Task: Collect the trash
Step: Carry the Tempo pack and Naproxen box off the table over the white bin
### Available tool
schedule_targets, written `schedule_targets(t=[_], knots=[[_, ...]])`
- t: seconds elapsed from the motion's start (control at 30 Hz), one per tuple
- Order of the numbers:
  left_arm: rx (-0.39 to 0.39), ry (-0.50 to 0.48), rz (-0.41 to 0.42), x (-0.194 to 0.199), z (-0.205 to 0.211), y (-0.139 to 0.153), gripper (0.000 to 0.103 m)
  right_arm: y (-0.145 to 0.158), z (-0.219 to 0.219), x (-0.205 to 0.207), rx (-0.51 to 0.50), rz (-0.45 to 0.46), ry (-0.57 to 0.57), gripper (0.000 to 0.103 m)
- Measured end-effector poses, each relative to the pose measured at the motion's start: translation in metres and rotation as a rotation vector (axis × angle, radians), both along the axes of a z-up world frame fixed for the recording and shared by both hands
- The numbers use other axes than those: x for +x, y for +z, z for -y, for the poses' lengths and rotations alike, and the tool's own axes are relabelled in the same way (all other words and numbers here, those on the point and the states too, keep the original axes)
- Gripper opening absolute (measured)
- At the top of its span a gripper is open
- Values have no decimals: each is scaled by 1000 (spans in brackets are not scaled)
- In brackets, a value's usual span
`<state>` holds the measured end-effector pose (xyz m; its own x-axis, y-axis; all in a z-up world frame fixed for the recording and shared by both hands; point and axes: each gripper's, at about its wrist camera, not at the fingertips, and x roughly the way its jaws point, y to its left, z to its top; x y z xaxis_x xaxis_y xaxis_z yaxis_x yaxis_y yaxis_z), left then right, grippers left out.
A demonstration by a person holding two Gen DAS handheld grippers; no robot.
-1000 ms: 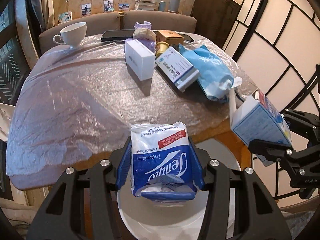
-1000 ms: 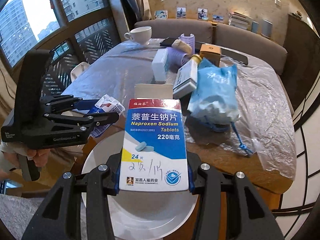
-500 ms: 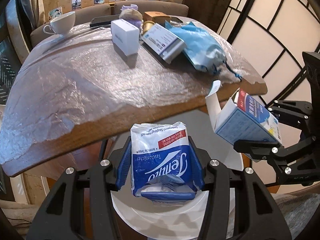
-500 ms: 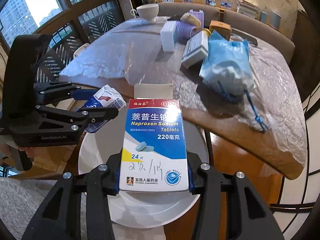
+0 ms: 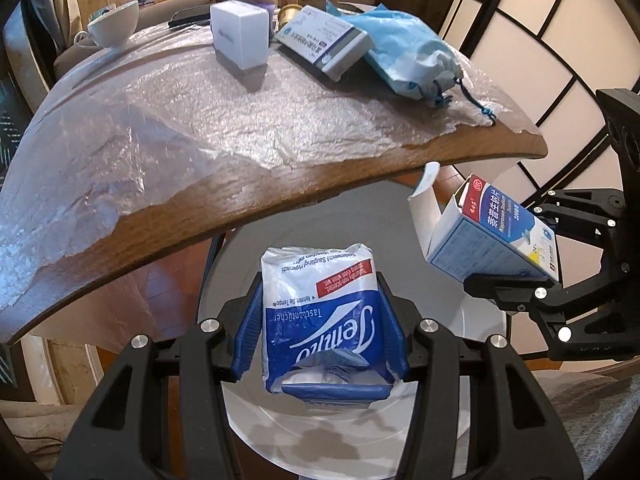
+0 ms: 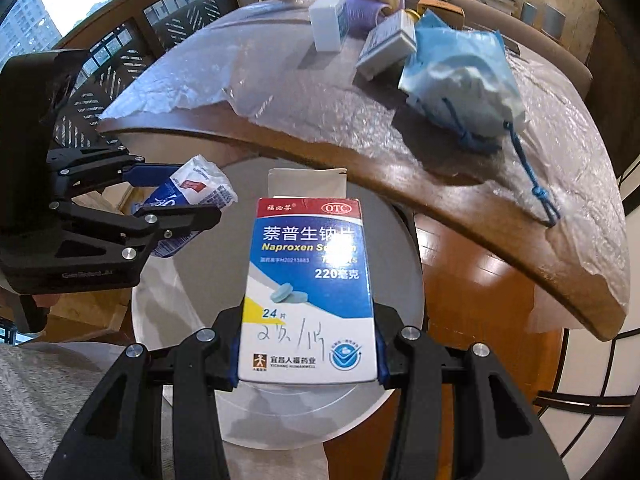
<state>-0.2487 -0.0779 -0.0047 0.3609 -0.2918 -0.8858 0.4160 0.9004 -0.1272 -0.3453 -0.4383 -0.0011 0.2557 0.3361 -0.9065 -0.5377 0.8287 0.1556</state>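
Note:
My left gripper (image 5: 320, 320) is shut on a blue and white Tempo tissue pack (image 5: 320, 312), held over a round white bin (image 5: 476, 320) below the table edge. My right gripper (image 6: 308, 344) is shut on a blue and white Naproxen tablet box (image 6: 308, 280) with its top flap open, held over the same white bin (image 6: 184, 304). Each gripper shows in the other's view: the right one with the box (image 5: 492, 236) at the right, the left one with the pack (image 6: 188, 200) at the left.
The wooden table (image 5: 280, 184) under plastic film holds a white box (image 5: 240, 36), a grey-edged medicine box (image 5: 324, 42), a blue drawstring bag (image 5: 404, 56), a white cup (image 5: 114, 26) and a purple item (image 6: 360, 12). A sofa stands behind it.
Both grippers have moved down and back from the table edge with their loads. The white bin now fills more of both views.

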Motion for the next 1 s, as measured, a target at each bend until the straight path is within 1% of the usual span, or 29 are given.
schedule_targets(t=[0.43, 0.63, 1.0], knots=[[27, 4, -55, 16, 1, -28, 53, -27, -8, 7, -39, -53, -14, 46], [44, -2, -64, 21, 3, -38, 53, -41, -10, 13, -60, -86, -21, 46], [77, -11, -79, 18, 14, -60, 53, -48, -22, 16, -72, -107, -30, 46]])
